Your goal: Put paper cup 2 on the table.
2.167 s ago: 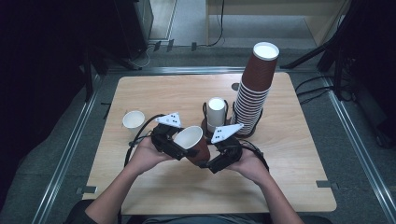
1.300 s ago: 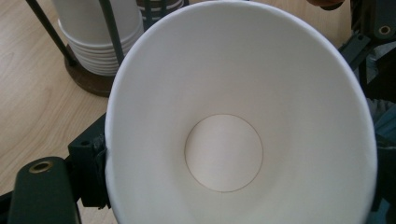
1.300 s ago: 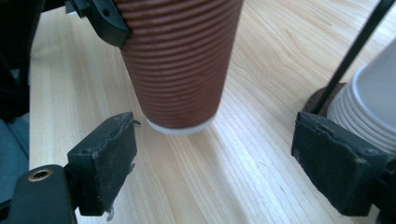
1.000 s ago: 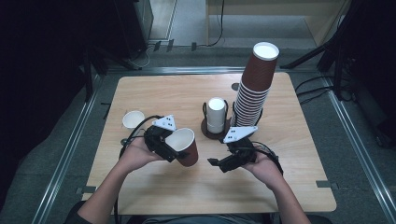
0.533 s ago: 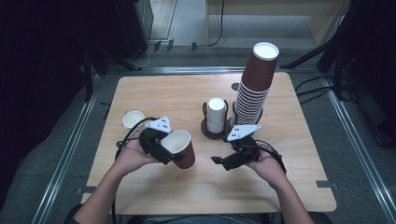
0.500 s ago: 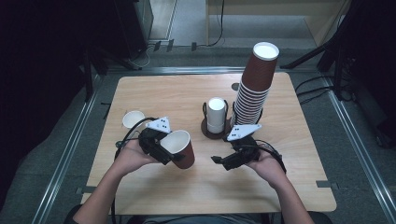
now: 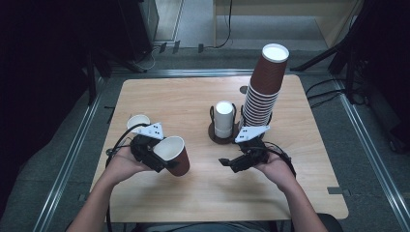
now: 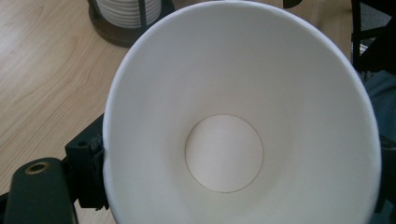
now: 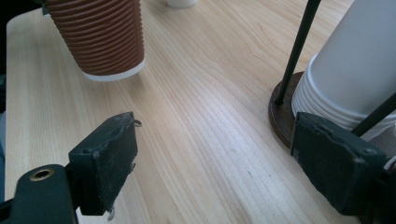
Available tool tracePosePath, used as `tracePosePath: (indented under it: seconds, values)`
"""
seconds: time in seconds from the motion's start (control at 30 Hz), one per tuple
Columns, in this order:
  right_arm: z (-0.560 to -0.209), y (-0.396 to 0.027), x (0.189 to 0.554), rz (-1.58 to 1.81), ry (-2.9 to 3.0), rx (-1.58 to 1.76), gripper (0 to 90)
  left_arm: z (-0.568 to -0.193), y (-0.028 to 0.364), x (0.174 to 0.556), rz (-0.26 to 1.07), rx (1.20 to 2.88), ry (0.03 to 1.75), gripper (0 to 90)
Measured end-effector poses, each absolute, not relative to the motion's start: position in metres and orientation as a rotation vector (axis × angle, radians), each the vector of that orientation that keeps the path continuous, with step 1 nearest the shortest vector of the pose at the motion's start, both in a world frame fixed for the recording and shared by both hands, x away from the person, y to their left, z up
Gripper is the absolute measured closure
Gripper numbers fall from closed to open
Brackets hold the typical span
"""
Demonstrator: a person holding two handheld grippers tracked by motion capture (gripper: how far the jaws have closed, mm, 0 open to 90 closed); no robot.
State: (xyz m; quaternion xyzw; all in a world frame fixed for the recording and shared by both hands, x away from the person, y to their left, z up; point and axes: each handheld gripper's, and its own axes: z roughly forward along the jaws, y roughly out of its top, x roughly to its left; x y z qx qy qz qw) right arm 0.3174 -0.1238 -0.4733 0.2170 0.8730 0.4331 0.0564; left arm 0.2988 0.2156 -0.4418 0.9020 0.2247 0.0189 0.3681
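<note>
Nearest to the person, the left gripper (image 7: 162,160) holds a brown ribbed cup (image 7: 173,154) by its sides, its jaws closed on it; the cup is tilted, its white inside facing the gripper's camera. Beside it, well apart, the right gripper (image 7: 231,163) hovers over the wooden table (image 7: 193,193) with its jaws wide apart and nothing between them. Just behind stands a dark holder (image 7: 223,135) with a stack of white cups (image 7: 224,117). Right of it rises a tall stack of brown cups (image 7: 263,87). At the left, a small white cup (image 7: 137,121) stands behind the left gripper.
</note>
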Motion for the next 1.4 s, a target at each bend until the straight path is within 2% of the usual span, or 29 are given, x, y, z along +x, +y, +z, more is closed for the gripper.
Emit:
tracePosePath:
  seconds: [0.37, 1.07, 1.4]
  values:
    - [-0.473, -0.119, 0.320, 1.314, 2.665, 0.642, 15.2, -0.447, 0.239, 0.294, 0.094, 2.344, 0.606, 11.1]
    - [-0.476, -0.118, 0.321, 1.300, 2.682, 0.647, 15.1, -0.457, 0.291, 0.301, 0.129, 2.329, 0.821, 9.9]
    - [-0.477, -0.119, 0.320, 1.304, 2.679, 0.653, 15.2, -0.464, 0.304, 0.303, 0.158, 2.327, 0.856, 9.0]
